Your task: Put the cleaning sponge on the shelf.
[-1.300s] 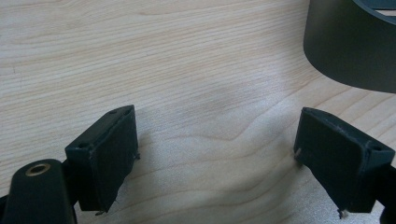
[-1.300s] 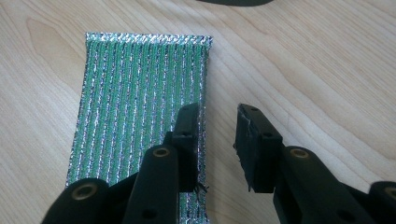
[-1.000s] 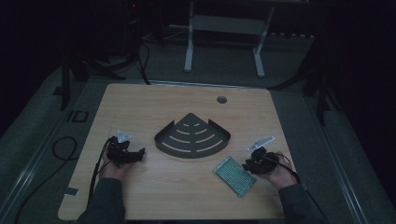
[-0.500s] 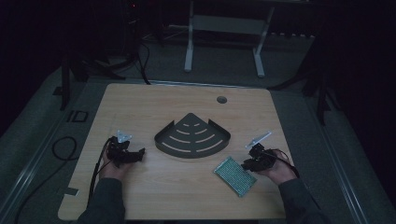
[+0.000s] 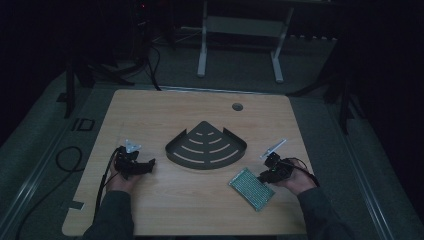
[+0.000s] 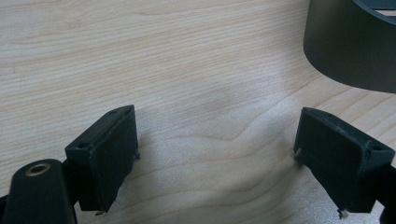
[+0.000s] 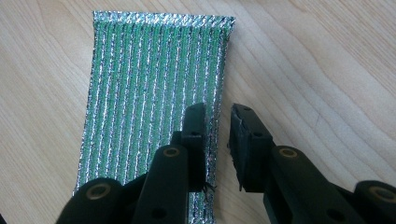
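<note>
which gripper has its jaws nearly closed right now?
The right gripper: its jaws sit narrowly apart over the green-and-silver scouring pad's edge. The left gripper's jaws are spread wide over bare table.

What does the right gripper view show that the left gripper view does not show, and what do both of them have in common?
Right gripper view: a green and silver striped sponge cloth lies flat on the table, and the right gripper has its jaws narrowly apart over the cloth's right edge, one jaw above the cloth and one beside it.

Left gripper view: the curved dark wall of the corner shelf at the upper right, and the left gripper with its jaws wide apart and bare wood between them.

Both: the light wooden table and a pair of black jaws.
</note>
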`<state>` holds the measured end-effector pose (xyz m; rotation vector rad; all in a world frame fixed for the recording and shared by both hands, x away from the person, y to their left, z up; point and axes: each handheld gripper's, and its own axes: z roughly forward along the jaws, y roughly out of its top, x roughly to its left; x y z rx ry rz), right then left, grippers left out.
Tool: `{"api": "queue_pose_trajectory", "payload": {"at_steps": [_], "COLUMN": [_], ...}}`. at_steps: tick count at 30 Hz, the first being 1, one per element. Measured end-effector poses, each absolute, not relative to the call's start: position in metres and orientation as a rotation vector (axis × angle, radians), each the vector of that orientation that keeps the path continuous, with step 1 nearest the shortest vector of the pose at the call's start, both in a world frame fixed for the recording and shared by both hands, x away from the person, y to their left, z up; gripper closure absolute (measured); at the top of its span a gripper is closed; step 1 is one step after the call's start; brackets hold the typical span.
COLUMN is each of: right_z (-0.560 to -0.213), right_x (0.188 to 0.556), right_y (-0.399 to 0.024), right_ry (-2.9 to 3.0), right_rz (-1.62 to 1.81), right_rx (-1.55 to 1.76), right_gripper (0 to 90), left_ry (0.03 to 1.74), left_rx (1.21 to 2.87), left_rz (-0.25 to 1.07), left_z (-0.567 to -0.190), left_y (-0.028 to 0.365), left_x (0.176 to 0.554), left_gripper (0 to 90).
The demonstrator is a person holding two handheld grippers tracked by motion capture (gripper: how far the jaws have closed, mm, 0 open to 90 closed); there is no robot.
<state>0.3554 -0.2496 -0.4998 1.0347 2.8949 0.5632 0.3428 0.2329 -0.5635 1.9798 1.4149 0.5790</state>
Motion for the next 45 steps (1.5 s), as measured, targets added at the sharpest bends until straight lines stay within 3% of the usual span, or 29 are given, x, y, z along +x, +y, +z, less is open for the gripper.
{"api": "queue_pose_trajectory", "payload": {"at_steps": [35, 45], "right_z": [-0.512, -0.515], "right_x": [0.368, 0.371], "right_y": [-0.246, -0.247], "right_ry": [2.943, 2.969], "right_rz": [0.573, 0.599], "right_rx": [1.146, 1.193], "right_gripper": [73.5, 78.8], "left_ry": [1.415, 1.414], "left_rx": [1.979, 1.979], "left_rz": [0.580, 0.580], "left_z": [-0.564, -0.564], "left_y": [0.233, 0.233], "left_x": [0.343, 0.343], "left_gripper": [13.9, 13.9]}}
